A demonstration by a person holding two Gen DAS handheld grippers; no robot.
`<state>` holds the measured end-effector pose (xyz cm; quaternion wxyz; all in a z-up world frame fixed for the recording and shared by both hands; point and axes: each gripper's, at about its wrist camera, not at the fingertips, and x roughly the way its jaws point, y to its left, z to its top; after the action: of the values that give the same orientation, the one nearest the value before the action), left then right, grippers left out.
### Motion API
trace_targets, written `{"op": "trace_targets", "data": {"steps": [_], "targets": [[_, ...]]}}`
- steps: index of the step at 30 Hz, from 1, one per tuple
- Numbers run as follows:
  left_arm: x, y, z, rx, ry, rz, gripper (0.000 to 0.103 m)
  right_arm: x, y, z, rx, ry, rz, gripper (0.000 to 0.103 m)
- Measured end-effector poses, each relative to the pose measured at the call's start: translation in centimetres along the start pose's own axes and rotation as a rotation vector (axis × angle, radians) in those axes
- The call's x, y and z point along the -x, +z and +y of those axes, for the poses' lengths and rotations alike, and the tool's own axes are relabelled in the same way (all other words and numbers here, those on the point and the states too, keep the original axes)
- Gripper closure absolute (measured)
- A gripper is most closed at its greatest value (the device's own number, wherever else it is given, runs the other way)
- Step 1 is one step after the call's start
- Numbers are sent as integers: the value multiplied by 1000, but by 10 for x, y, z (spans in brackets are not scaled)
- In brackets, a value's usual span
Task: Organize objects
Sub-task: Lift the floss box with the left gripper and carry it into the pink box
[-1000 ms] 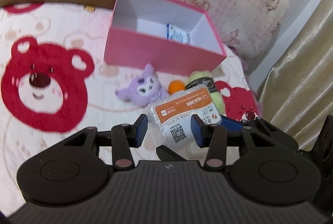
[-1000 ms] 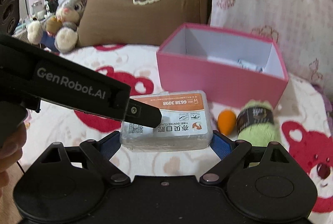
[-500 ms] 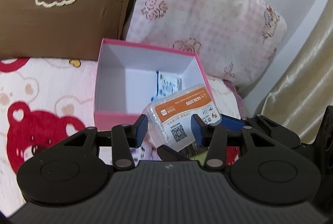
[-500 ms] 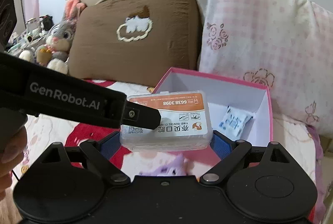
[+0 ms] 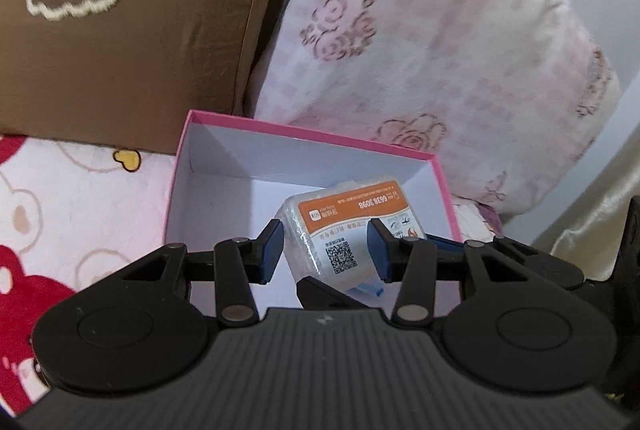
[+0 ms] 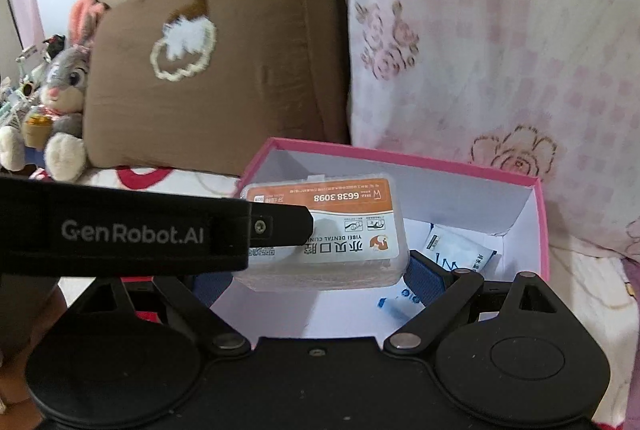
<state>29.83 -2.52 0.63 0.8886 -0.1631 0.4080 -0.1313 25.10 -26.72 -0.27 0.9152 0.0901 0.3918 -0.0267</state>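
A clear plastic box with an orange label (image 6: 324,230) is held over the open pink box (image 6: 536,230). My right gripper (image 6: 320,278) is shut on the clear box at its two ends. My left gripper (image 5: 326,250) also has the clear box (image 5: 352,226) between its blue pads; the left pad (image 5: 270,250) stands slightly apart from it, the right pad touches. The pink box (image 5: 180,166) has a white inside and holds small white and blue sachets (image 6: 456,250).
A brown pillow (image 5: 120,30) and a pink floral pillow (image 5: 440,50) stand right behind the pink box. A grey rabbit plush (image 6: 64,98) sits at far left. A gold curtain (image 5: 600,214) hangs at the right. The bedsheet (image 5: 60,198) has red bears.
Both grippers have carried the clear box forward and over the pink box's opening. The toys on the sheet have dropped out of view.
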Motion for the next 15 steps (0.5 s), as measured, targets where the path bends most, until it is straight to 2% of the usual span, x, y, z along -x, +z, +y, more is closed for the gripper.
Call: {"op": "trace_targets", "data": {"steps": [5, 12, 15], "targets": [[-43, 6, 12, 21, 1, 58, 59, -37, 8, -16, 29, 0, 69, 9], [-70, 12, 19, -2, 12, 61, 59, -64, 16, -31, 54, 53, 123, 9], [-83, 14, 27, 16, 4, 76, 59, -75, 15, -30, 79, 37, 145, 10]]}}
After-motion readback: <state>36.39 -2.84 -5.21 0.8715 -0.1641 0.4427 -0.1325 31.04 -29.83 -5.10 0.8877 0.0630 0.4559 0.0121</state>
